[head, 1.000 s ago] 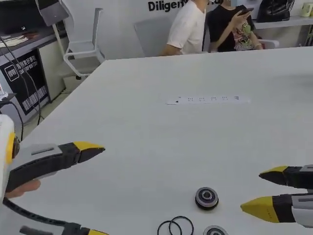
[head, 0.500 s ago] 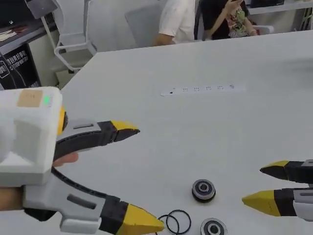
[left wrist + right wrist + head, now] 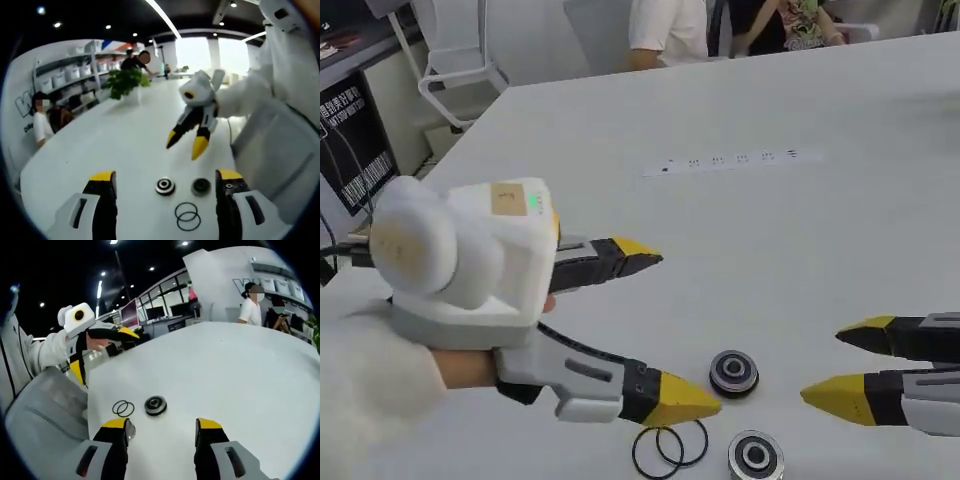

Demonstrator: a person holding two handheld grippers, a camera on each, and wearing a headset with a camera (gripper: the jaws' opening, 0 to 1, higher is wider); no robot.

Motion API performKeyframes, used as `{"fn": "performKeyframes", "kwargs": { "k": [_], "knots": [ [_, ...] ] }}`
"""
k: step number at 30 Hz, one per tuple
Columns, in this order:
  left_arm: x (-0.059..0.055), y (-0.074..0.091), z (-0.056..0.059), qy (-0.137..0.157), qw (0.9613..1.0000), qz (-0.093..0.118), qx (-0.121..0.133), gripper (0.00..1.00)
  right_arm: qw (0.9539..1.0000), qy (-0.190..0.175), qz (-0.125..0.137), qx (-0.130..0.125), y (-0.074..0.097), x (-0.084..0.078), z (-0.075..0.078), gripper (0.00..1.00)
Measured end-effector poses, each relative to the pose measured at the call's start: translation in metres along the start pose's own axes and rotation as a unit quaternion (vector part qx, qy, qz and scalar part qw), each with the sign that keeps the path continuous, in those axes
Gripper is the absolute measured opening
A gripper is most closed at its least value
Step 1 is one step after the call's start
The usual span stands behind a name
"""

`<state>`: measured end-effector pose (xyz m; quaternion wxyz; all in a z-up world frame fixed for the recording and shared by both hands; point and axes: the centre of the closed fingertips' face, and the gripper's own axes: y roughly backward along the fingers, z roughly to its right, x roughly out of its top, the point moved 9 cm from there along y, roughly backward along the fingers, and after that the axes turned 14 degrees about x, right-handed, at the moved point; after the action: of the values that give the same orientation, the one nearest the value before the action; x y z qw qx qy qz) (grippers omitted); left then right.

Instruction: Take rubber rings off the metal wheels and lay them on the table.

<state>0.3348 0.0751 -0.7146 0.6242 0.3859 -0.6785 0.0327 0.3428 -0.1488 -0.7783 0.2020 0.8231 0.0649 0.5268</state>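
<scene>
— Where is the left tool [image 3: 688, 332]?
— At the left of the head view, held above the pale grey worktop [image 3: 820, 230]. Its yellow-tipped jaws are spread wide with nothing between them.

— And the rubber?
— Two thin black rubber rings [image 3: 670, 448] lie flat on the worktop, overlapping each other, just below the tip of that tool's nearer jaw. In the left gripper view they sit low between its two jaws.

— The wheels?
— Right of the rings, a small round metal wheel with a dark rim [image 3: 733, 371] lies flat on the worktop. A second round metal wheel with a silvery rim [image 3: 756, 456] lies closer to the person, just beside the rings. The two wheels are apart. I cannot tell whether rubber sits on either.

— And the right tool [image 3: 820, 366]?
— It enters from the right edge with its jaws wide apart and empty. The tips point toward the wheels, near them but not touching.
</scene>
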Motion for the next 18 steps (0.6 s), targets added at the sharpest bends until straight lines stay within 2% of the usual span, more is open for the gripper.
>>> {"fn": "performKeyframes", "kwargs": {
  "k": [4,13,16,18],
  "knots": [
    [-0.004,-0.014,0.003,-0.004,0.9999,-0.007,-0.008,0.83,1.0000,0.006,0.000,0.005,-0.004,0.001,0.001,0.48],
    [-0.013,-0.035,0.000,0.015,0.9999,-0.001,-0.001,0.77,0.9999,0.002,0.014,0.009,-0.014,0.002,0.007,0.46],
    [-0.018,-0.042,0.002,0.022,0.9997,0.001,-0.011,0.69,0.9998,0.002,0.013,0.014,-0.019,0.002,0.009,0.44],
    [-0.024,-0.046,0.001,0.030,0.9994,-0.009,-0.016,0.66,0.9998,0.003,0.010,0.018,-0.022,0.001,0.010,0.43]
  ]
}}
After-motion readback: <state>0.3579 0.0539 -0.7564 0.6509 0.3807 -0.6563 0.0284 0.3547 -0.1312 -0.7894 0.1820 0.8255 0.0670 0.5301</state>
